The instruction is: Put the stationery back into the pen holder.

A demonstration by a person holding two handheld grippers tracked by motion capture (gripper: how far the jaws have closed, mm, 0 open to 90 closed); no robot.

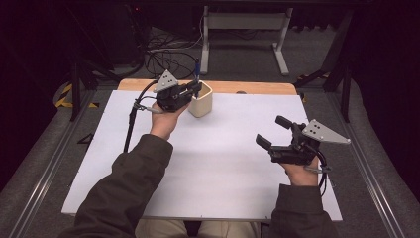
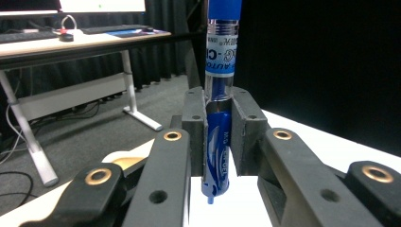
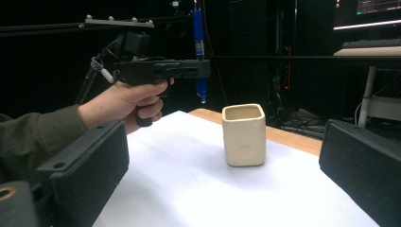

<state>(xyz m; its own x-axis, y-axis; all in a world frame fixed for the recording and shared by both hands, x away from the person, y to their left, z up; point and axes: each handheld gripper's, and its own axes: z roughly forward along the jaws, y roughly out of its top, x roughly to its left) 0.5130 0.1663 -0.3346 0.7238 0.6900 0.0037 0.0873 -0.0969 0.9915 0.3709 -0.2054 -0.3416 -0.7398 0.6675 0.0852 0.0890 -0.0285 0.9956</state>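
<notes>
A blue pen point(image 2: 220, 94) stands upright, tip down, with my left gripper point(image 2: 218, 137) shut on its barrel. In the high view the left gripper point(image 1: 196, 89) holds the pen point(image 1: 197, 69) at the back of the table, by the left rim of a cream square cup point(image 1: 200, 100). In the right gripper view the pen's point(image 3: 198, 28) tip hangs above the cup's point(image 3: 243, 135) rim height and a little to its left, clear of it. My right gripper point(image 1: 273, 131) is open and holds nothing, at the right of the table, its pads point(image 3: 90, 165) wide apart.
A white sheet point(image 1: 223, 163) covers the table, with a wooden edge point(image 1: 247, 87) at the back. Behind it stand a white desk frame point(image 1: 242, 34) and floor cables point(image 1: 163, 54). Metal rails point(image 1: 44, 168) run along both sides of the table.
</notes>
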